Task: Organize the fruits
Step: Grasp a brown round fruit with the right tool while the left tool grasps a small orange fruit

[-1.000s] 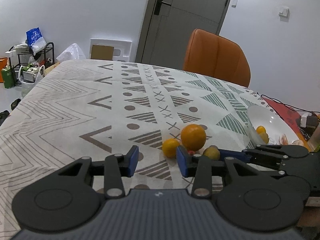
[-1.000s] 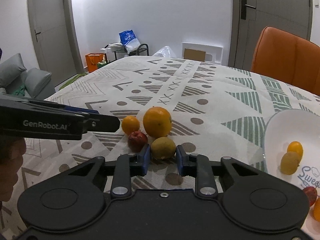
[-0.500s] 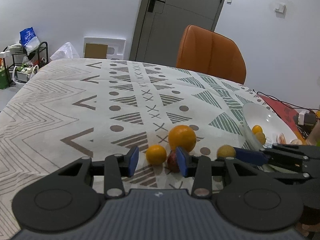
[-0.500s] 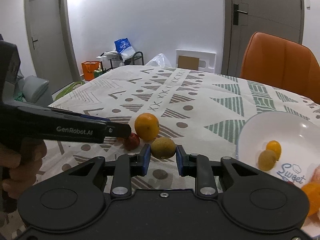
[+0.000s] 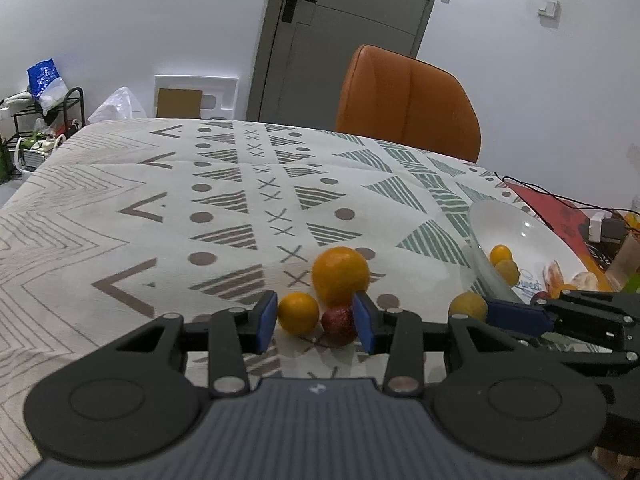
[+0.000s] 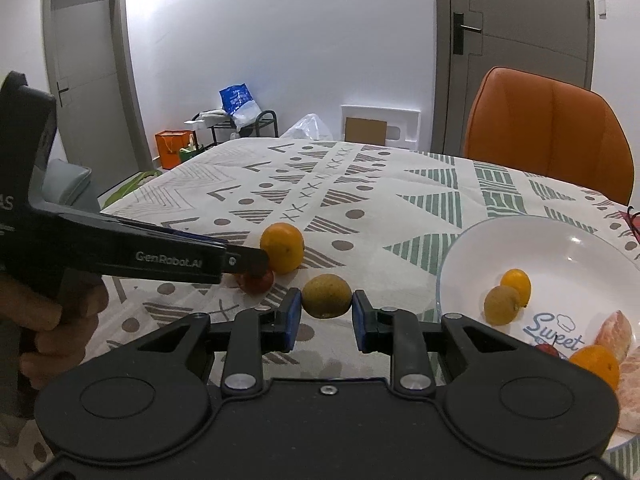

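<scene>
The right hand-held gripper [image 6: 327, 314] clamps a yellow-green fruit [image 6: 327, 295] between its blue pads, above the patterned surface [image 6: 400, 196]. At its 3 o'clock sits the white bowl [image 6: 560, 240]. The left hand-held gripper [image 5: 315, 322] is spread wide around a small orange [image 5: 298, 313] and red fruit [image 5: 338, 320], holding neither; a large orange [image 5: 340, 276] lies at 12 o'clock.

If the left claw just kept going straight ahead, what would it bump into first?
Probably the small orange citrus and the small red fruit sitting between its open fingers, with the big orange just behind; depth is uncertain.
</scene>
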A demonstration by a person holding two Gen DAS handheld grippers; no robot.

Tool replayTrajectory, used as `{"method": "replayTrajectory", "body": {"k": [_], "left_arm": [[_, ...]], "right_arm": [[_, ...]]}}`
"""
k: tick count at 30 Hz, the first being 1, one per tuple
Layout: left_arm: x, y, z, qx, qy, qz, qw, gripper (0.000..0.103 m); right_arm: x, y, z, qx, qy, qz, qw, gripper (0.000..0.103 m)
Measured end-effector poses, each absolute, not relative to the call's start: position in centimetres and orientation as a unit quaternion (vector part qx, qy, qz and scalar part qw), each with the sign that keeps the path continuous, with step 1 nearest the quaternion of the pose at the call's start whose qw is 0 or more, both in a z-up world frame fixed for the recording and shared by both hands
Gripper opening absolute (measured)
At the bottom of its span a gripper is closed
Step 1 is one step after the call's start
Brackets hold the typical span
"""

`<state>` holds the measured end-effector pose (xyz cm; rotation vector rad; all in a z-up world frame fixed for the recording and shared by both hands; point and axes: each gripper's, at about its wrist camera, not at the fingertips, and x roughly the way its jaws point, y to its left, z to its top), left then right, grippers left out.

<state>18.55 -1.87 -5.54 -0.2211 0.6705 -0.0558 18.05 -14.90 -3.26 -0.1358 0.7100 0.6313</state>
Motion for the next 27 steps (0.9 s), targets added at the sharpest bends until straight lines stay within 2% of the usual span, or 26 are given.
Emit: {"method": "replayTrajectory", "body": {"k": [9, 14, 18, 27], "left_arm": [[18.5, -1.5, -5.5, -0.118, 0.328, -0.02, 0.937, 0.04], [18.4, -0.8, -5.5, -0.131, 0.323, -0.017, 0.937, 0.032], [19.0, 0.5, -5.5, -0.151, 0.329, 0.006, 0.932, 0.02], [19.1, -0.2, -6.1, -0.133, 0.333, -0.001, 0.933, 0.021]], "right_arm": [[17.7, -15.7, -3.3, -0.056, 0.34, 0.298, 0.89, 0.025], [17.5, -15.6, -3.3, -0.054, 0.34, 0.303, 0.889, 0.025], [17.4, -15.7, -3.1, -0.052, 0.338, 0.304, 0.889, 0.025], [17.4, -15.6, -3.1, -0.054, 0.339, 0.304, 0.889, 0.025]]}}
